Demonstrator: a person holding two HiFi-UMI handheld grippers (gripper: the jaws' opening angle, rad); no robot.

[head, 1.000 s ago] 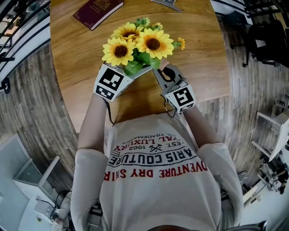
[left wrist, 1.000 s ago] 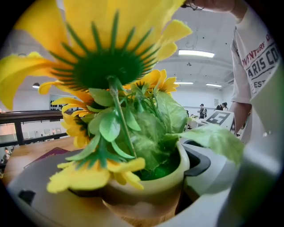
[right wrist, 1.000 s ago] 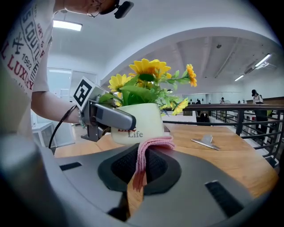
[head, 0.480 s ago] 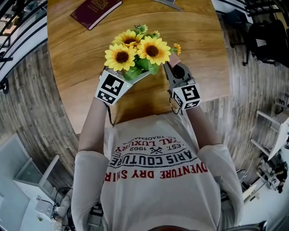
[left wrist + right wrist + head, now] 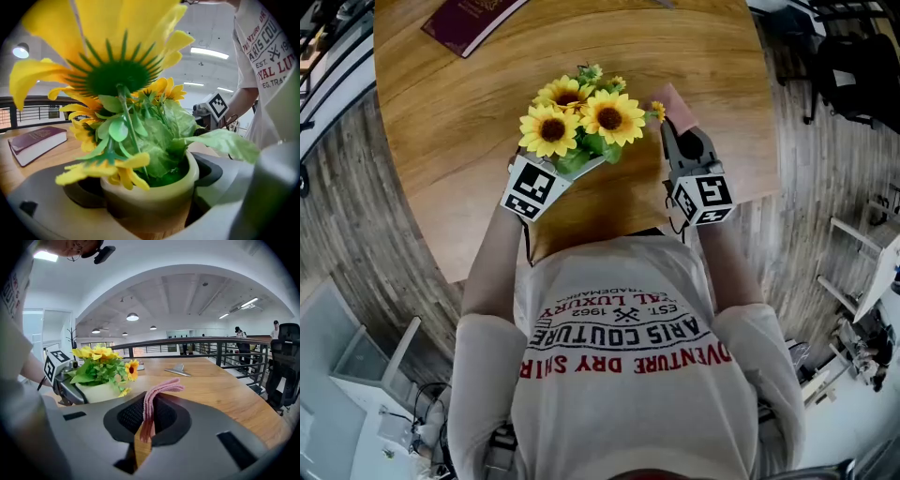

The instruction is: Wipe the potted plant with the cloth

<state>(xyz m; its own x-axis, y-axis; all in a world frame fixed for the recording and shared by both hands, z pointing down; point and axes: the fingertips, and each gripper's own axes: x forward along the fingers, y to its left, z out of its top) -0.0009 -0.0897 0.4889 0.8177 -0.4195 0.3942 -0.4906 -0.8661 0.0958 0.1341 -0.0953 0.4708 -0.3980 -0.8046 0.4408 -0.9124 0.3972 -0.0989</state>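
Observation:
A potted plant of yellow sunflowers (image 5: pixel 581 117) in a cream pot (image 5: pixel 150 194) is held over the wooden table (image 5: pixel 469 141). My left gripper (image 5: pixel 149 206) is shut on the pot, its jaws pressing both sides; in the head view the left gripper (image 5: pixel 572 167) sits under the flowers. My right gripper (image 5: pixel 675 122) is to the right of the plant, apart from it, shut on a folded pink cloth (image 5: pixel 157 394) that sticks up between its jaws. The cloth's tip (image 5: pixel 667 97) shows past the gripper. From the right gripper view, the plant (image 5: pixel 101 369) stands at the left.
A dark red book (image 5: pixel 469 19) lies at the table's far left, also visible as the book (image 5: pixel 35 143) in the left gripper view. A grey flat object (image 5: pixel 178 370) lies further back on the table. Railings (image 5: pixel 211 350) and a black chair (image 5: pixel 853 75) stand beyond the table's right edge.
My right gripper with the cloth has moved right and away from the pot. The plant and left gripper stay roughly in place; the view has shifted slightly.

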